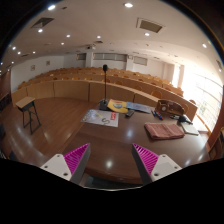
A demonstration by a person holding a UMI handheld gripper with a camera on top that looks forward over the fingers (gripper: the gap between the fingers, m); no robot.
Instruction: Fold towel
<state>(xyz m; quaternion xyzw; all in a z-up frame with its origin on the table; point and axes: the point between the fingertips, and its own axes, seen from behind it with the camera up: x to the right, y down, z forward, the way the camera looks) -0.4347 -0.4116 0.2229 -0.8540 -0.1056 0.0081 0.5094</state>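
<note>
Pink-padded tool [109,160] open, fingers spread wide, nothing between them | reddish-brown folded towel [164,130] lies flat on wooden table [110,145], beyond the right finger, apart from it | white paper sheet [100,118] farther ahead, left of towel | yellow object [118,105] behind the sheet | stool [27,108] stands off the table's left

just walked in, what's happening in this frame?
A handheld gripper hovers over a wooden table, fingers open with nothing between them. The reddish-brown folded towel lies beyond the fingers, untouched. A white sheet and a yellow item sit farther back. The room looks like a lecture hall.
</note>
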